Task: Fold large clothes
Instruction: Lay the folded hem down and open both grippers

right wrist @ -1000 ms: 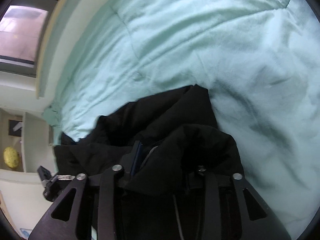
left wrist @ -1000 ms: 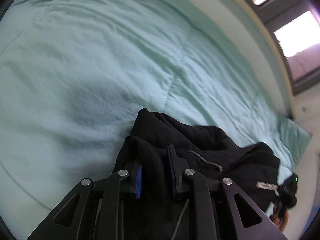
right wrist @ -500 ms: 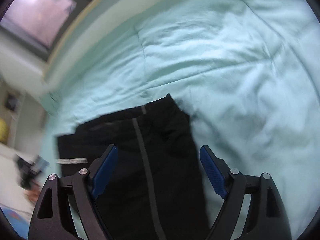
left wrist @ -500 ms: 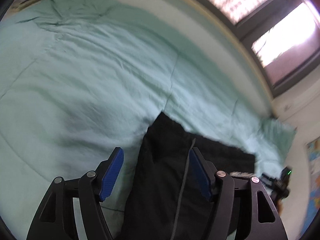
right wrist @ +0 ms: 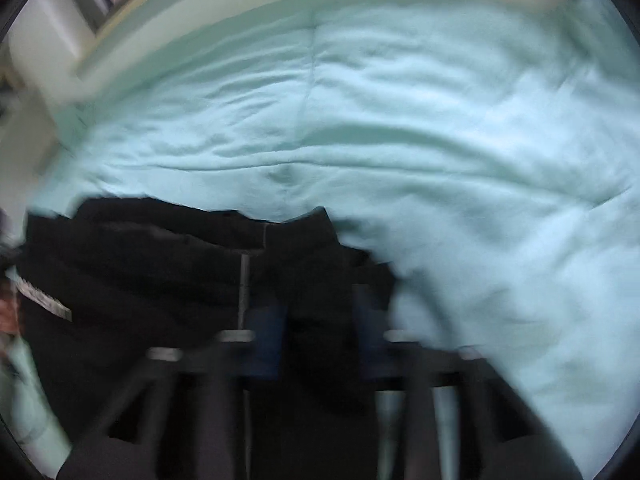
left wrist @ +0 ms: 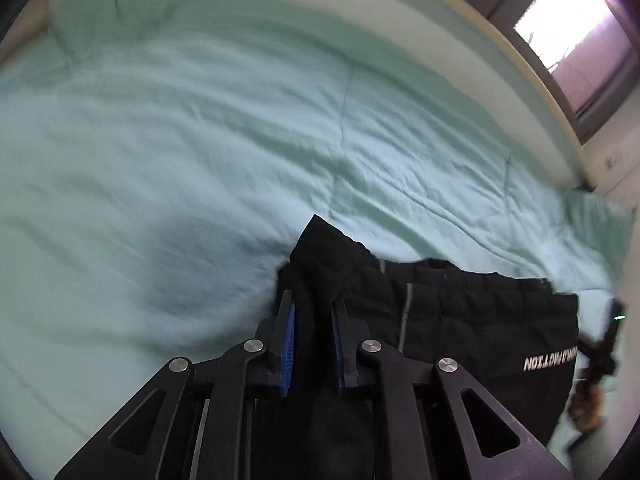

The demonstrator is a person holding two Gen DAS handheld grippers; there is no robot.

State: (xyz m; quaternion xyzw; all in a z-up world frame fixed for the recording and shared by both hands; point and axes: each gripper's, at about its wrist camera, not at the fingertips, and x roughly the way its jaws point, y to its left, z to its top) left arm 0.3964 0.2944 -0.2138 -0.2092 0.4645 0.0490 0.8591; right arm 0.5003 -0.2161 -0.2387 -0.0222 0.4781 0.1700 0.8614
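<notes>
Black garment (left wrist: 460, 320) lying on the mint-green quilt (left wrist: 200, 140) near the bed's near edge, a raised fold pinched between the narrowed blue-padded fingers of the left gripper (left wrist: 313, 320); right gripper (right wrist: 320, 320) blurred, its grip on the cloth indeterminate.

1 black garment (left wrist: 460, 320) with 1 line of white lettering (left wrist: 550, 361) lies on 1 mint-green quilt (left wrist: 200, 140). 2 grippers are in view: the left gripper (left wrist: 312, 320) and the right gripper (right wrist: 320, 320). 1 window (left wrist: 572, 20) shows.
</notes>
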